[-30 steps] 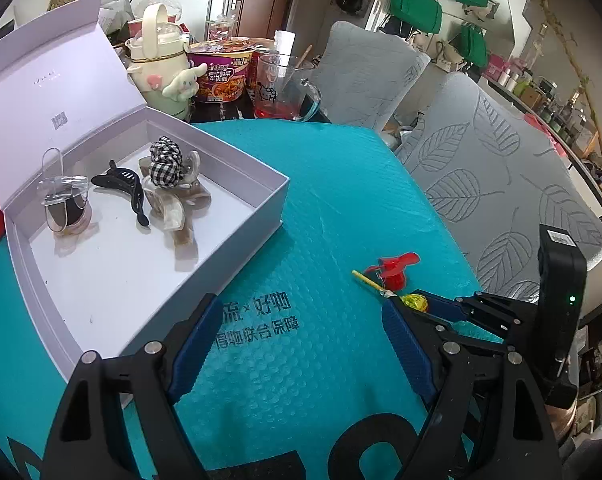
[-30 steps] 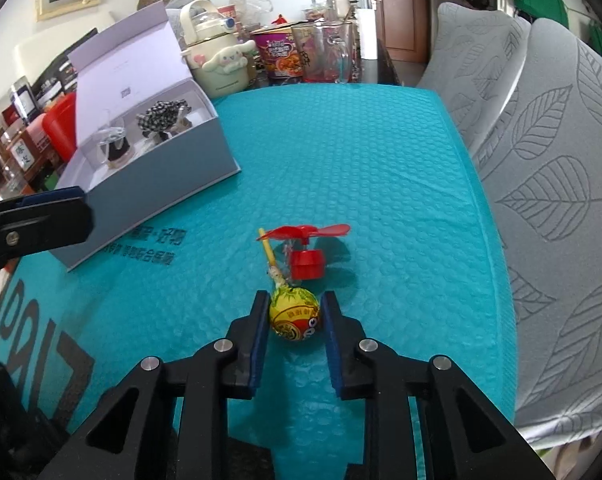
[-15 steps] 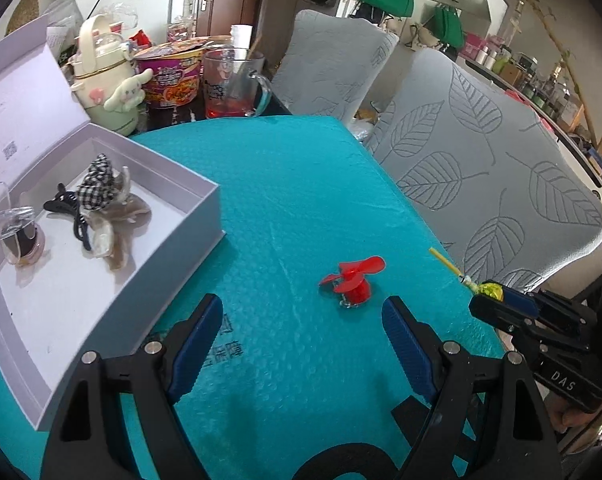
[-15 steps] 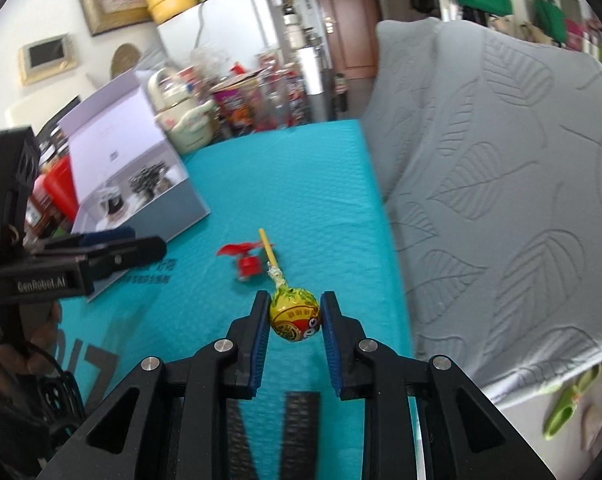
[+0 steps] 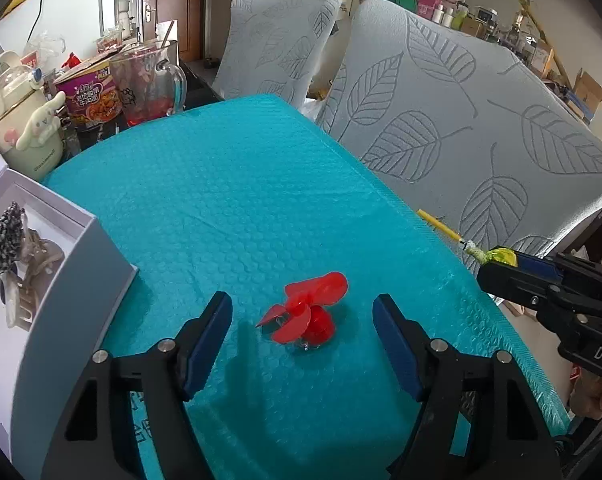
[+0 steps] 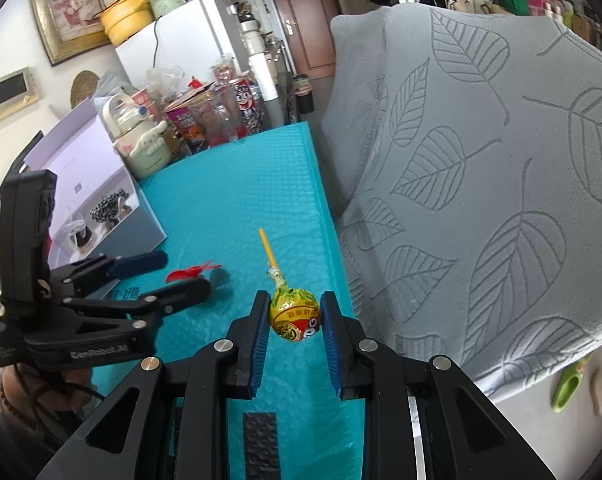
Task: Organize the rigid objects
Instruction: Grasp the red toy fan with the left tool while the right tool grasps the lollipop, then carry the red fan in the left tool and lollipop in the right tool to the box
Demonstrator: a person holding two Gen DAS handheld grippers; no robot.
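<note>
A small red hair clip (image 5: 305, 314) lies on the teal bubble mat (image 5: 241, 184). My left gripper (image 5: 302, 309) straddles it with its jaws closing; the pads stand clear of the clip on both sides. A yellow-wrapped lollipop (image 6: 294, 314) with a yellow stick is clamped in my right gripper (image 6: 294, 322), held off the mat near the table's right edge. In the left wrist view the lollipop (image 5: 497, 257) and right gripper (image 5: 513, 266) show at the right. The red clip (image 6: 193, 272) is partly hidden behind the left gripper (image 6: 173, 276) in the right wrist view.
An open white box (image 5: 65, 280) with hair accessories stands at the left. A cream kettle-shaped jug (image 5: 21, 120), a noodle cup (image 5: 91, 98) and a glass mug (image 5: 151, 80) crowd the far end. Two leaf-patterned chairs (image 5: 461, 128) stand along the mat's right edge.
My left gripper came down over the red clip and its jaws narrowed. The right gripper lifted the lollipop off the mat and carried it to the right edge.
</note>
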